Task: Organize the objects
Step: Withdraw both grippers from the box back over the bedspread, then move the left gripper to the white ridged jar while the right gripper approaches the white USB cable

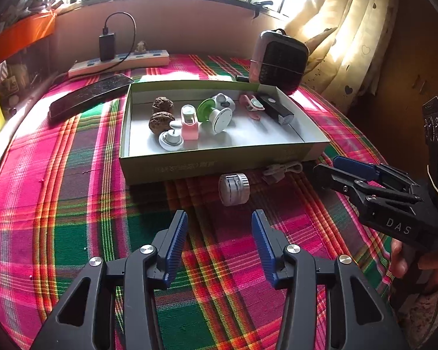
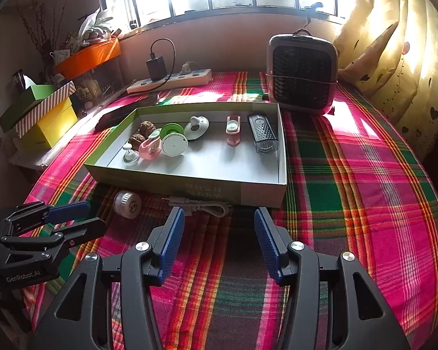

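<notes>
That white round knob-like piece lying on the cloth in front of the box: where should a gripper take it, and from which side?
The white round piece lies on its side, flat faces pointing sideways. Probably best: come from above with the left gripper, nearest it and open, one pad on each flat face; gripping across the ribbed curved rim risks it rolling.

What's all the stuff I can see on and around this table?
box: one, green outside, white inside, mid-table
walnuts: two, brown, box's left end
spool: one, green and white, in box
light: one, black, box's right end
clips: two, pink, in box
knobs: two, white, in box
dial: one, white, on cloth before box
cable: one, white, on cloth before box
heater: one, dark, behind box
power strip: one, cream, by wall
tablecloth: one, pink-green plaid
left gripper: blue fingers apart, empty
right gripper: blue fingers apart, empty
</notes>
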Motion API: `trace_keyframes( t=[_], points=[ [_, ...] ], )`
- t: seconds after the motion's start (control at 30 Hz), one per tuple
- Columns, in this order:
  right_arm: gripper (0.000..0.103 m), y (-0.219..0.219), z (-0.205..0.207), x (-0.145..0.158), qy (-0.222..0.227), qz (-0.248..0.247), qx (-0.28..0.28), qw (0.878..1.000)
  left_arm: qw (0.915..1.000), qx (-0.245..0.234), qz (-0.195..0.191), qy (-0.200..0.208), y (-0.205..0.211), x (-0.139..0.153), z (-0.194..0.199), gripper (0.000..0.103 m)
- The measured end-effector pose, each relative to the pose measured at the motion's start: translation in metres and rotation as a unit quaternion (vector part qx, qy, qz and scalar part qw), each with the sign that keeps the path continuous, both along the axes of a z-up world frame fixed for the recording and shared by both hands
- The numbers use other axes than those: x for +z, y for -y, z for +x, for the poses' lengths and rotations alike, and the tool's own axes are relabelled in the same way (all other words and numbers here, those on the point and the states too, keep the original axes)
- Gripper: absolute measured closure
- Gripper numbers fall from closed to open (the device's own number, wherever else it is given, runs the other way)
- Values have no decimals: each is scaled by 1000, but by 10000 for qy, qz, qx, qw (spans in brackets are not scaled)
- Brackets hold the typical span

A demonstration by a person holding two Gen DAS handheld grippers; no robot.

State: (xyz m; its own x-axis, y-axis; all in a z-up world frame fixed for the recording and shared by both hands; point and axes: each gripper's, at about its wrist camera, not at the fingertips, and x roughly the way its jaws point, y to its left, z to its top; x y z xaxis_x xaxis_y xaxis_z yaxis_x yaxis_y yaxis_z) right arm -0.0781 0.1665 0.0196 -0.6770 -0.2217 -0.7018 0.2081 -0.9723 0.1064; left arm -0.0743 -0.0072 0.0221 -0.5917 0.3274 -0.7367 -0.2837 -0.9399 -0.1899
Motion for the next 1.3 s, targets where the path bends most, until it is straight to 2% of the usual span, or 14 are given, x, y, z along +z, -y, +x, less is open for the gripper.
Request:
trace_keyframes(
  t=[0.53, 1.0, 1.3],
  points=[
    [50, -6, -16, -15, 348, -147, 48, 9993, 9999, -70, -76, 106, -26, -4, -26, 58],
    [50, 6, -31, -19, 518, -251, 775, 9953, 9997, 158, -101, 129, -6, -10, -32, 58],
    [50, 18, -18, -18, 532, -287, 1577, 9856, 9998, 148, -107, 102, -2, -10, -32, 58]
  ],
)
